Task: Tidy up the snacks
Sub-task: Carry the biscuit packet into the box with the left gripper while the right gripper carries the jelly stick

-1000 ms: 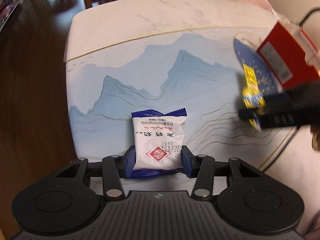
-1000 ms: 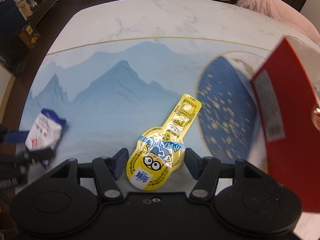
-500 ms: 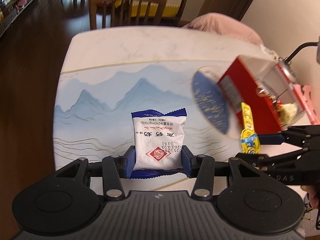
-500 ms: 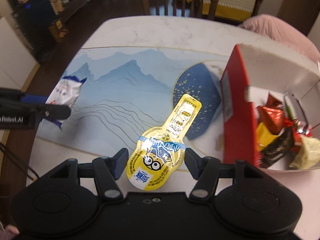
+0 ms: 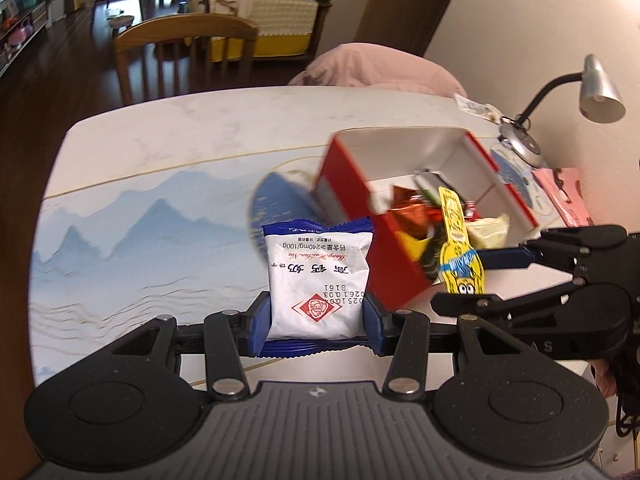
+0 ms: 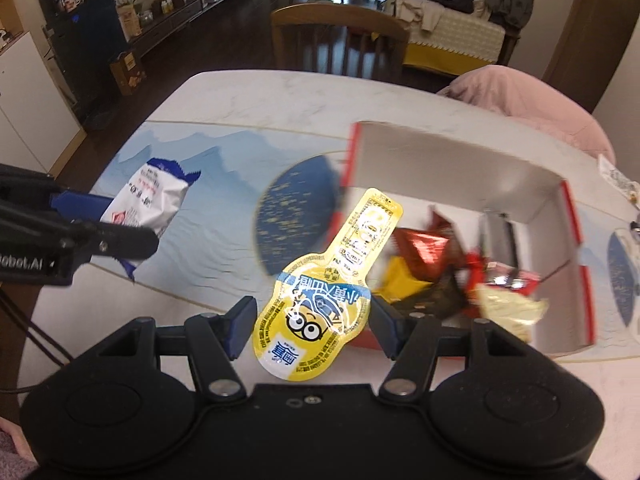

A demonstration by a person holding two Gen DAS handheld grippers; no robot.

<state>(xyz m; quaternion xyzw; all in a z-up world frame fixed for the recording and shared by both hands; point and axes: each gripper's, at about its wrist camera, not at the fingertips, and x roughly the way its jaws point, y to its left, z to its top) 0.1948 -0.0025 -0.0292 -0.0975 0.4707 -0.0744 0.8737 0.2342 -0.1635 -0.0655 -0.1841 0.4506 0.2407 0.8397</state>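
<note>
My right gripper [image 6: 312, 320], pinching the yellow jelly pack [image 6: 320, 300], sits nearer the red box [image 5: 360, 200] than my left gripper [image 5: 318, 322], clamped on the white milk packet [image 5: 318, 276].

**Setting: home, dining/living room**

Lived-in home, open dining and living area. Marble-look desk [image 6: 280, 96] with a blue mountain-print mat [image 5: 160, 216], wooden dining chair [image 6: 340, 40] at its far edge. Behind it a sofa [image 6: 452, 32] piled with clothes and a yellow-skirted cover. Dark wood floor [image 5: 48, 80], a low cabinet [image 6: 180, 4] with flowers and bottles on top. Gooseneck lamp [image 5: 600, 88] by the wall.
</note>
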